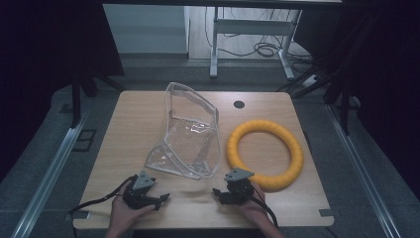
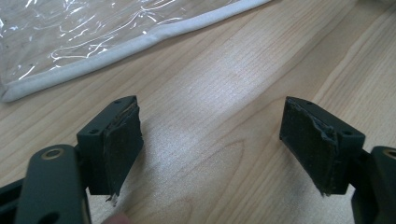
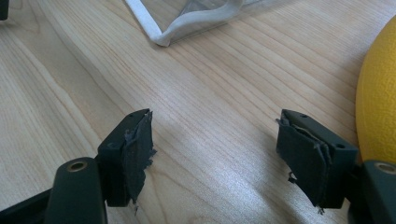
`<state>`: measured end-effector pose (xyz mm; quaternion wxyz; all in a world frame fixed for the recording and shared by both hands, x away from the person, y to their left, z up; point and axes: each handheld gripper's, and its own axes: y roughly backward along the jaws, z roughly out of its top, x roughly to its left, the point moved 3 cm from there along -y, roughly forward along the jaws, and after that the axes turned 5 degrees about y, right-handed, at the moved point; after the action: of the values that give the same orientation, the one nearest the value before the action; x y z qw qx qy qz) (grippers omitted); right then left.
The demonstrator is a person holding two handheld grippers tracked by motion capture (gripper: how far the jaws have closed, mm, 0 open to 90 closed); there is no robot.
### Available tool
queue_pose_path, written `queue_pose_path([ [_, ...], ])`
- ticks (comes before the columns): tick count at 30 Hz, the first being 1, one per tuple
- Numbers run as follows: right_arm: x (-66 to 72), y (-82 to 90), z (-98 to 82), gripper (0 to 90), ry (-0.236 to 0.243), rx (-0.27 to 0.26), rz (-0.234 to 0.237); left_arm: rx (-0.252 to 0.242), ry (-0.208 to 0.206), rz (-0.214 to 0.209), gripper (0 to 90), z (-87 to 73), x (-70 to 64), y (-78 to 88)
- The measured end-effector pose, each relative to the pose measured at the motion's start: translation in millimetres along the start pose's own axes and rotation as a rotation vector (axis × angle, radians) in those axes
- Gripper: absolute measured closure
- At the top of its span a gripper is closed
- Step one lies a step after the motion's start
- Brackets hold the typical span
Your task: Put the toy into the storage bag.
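In the high view, a wooden table (image 1: 148, 124) stands in a dark room. A clear bag (image 1: 190, 134) with white edging stands near the middle of the table, its mouth open and one flap lying flat on the wood toward the person. A yellow ring (image 1: 265, 154) lies flat just to the right of the bag, close to it, but I cannot tell if they touch. A small dark hole (image 1: 239, 104) is in the table behind the ring. At the near edge two hands come in from the bottom. The left gripper (image 1: 161, 200) rests on the table in front of the bag flap, near it and apart from it. The right gripper (image 1: 216, 192) rests beside the near part of the ring, its jaws pointing toward the left one. A black cable trails from each gripper.

In the left gripper view, the two black jaws stand wide apart over bare wood and nothing is between them, so this gripper is released. The white edge of the bag (image 2: 116, 51) runs across the top, ahead of the jaws and well apart from them.

In the right gripper view, the jaws also stand wide apart with bare wood between them, so it is released too. The ring (image 3: 378, 93) shows at the right edge, just beside the right jaw. A corner of the bag (image 3: 187, 23) lies ahead at the top
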<state>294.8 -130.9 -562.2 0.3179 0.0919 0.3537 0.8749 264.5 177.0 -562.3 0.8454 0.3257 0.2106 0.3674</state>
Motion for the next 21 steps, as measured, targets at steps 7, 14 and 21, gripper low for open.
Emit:
queue_pose_path([
  [7,0.0,0.1,0.0,27.1,0.001,0.001,-0.002,-0.002,0.001,-0.001,20.9,-0.1,-0.4,0.4],
  [14,0.0,0.1,0.0,27.1,0.001,0.002,-0.002,0.003,-0.001,-0.001,20.9,-0.5,-0.6,-0.4],
  [21,0.1,0.1,0.1,27.1,0.0,0.001,-0.002,0.002,0.001,-0.001,20.9,-0.4,-0.7,-0.4],
])
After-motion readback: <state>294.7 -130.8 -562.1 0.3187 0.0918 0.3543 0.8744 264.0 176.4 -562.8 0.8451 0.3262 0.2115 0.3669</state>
